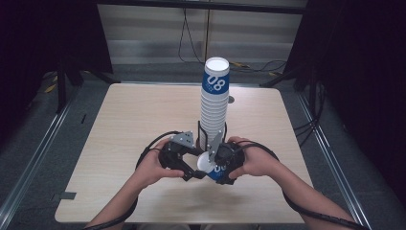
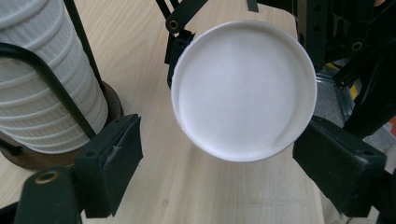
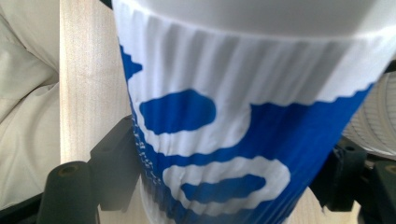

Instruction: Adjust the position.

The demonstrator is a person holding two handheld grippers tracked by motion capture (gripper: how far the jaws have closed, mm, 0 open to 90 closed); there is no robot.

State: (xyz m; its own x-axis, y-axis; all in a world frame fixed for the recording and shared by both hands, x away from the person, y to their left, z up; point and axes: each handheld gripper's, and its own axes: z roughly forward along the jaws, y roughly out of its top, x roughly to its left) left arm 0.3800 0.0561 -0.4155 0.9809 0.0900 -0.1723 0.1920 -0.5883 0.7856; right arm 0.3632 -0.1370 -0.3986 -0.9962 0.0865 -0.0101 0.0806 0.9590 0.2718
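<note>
High view: a single paper cup (image 1: pixel 210 165) lies on its side between the two hands, low over the near half of the desk (image 1: pixel 119 143). Its long axis runs roughly left-right, white base facing the left hand-held gripper (image 1: pixel 191 165), blue printed wall inside the right hand-held gripper (image 1: pixel 221 167). Directly behind stands the tall cup stack (image 1: pixel 214 105) in its wire holder (image 1: pixel 201 136). Both hands are equally near the stack; the right one carries the cup.

Left gripper view: the cup's round white base (image 2: pixel 243 91) faces the camera, centred between and just beyond the two black jaws. The jaws stand wide apart, pads clear of the cup, nothing held. The stack (image 2: pixel 42 79) sits at upper left on a dark wooden base (image 2: pixel 109 105).

Right gripper view: the blue-and-white ribbed cup wall (image 3: pixel 233 130) spans the gap between the jaws; both pads press against its sides, so this gripper is clamped on the cup. Judgement: the next move turns on the left jaws closing around the cup's base end.
</note>
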